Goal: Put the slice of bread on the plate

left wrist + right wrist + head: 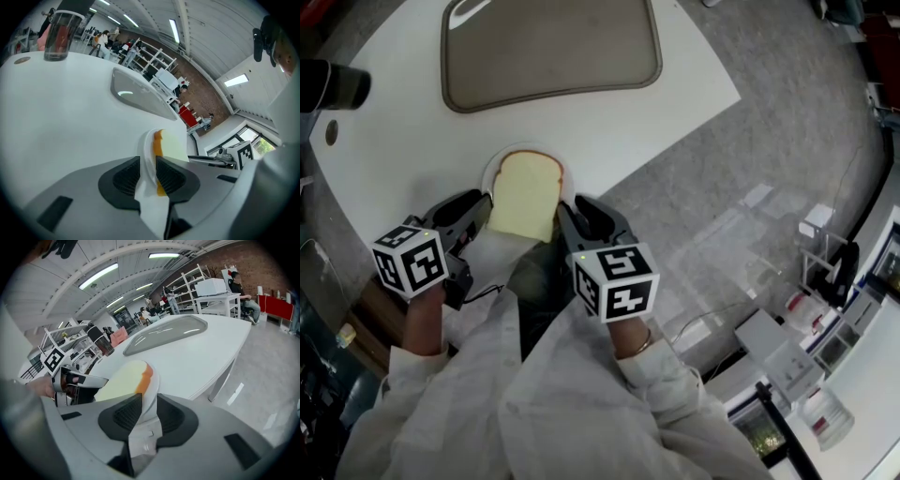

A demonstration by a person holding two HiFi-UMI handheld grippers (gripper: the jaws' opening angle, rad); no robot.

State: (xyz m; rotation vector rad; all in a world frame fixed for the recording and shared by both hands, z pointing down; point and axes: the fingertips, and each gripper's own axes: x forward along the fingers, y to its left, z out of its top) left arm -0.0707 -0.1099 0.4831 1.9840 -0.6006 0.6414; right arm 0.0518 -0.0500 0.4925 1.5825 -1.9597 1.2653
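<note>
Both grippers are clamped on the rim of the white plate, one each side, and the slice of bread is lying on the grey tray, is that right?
Not quite. In the head view the slice of bread lies on the white plate, not on the grey tray. The rest holds: left gripper and right gripper each have jaws clamped on the plate's rim, one each side.

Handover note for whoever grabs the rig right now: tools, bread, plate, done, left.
Left tool: shut on the plate rim.
Right tool: shut on the opposite rim.
Slice of bread: lying flat on the plate, at the near edge of the white table, in front of the grey tray.
Done: bread is on the plate.
Left: I can't tell whether the plate rests on the table or is lifted. Probably set it fully on the table, then open both tools.
</note>
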